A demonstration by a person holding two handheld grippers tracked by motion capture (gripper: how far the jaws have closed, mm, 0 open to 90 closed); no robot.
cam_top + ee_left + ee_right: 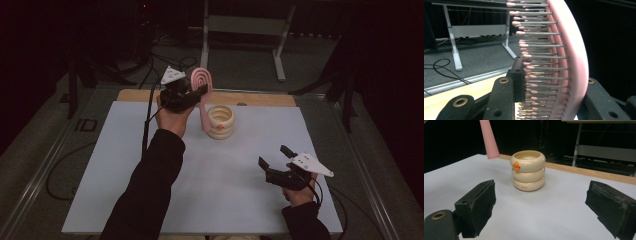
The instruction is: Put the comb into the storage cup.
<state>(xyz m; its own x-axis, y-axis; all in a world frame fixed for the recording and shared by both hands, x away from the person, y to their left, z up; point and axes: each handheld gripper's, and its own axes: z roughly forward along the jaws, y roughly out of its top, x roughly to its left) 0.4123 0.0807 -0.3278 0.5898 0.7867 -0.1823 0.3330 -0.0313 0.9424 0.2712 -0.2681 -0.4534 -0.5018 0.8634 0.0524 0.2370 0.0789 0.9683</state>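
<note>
The left gripper (192, 93) has its fingers (517, 75) closed on a pink hairbrush (201, 82). In the left gripper view one finger presses in among the bristles and the other sits behind the smooth pink back, so the brush head is squeezed between them. The round head stands up above the fingers, and the pink handle (489, 140) hangs down below them, with its tip just above the desk (225, 200).

Right beside the handle, on the side away from the left hand (172, 117), sits a cream holder (220, 121) that looks like three fat rings stacked up. It has a small orange knob (516, 166) on its top ring. The handle and the holder are very close, but I cannot tell if they touch.

The right gripper (274, 159) has its fingers (477, 207) spread wide apart with nothing between them. They hover low over the white desk, near the person's side. The cream holder is straight ahead of these fingers, well apart from them, and the pink handle hangs down just beside it.

A wooden strip (260, 99) runs along the far edge of the desk, behind the holder.
</note>
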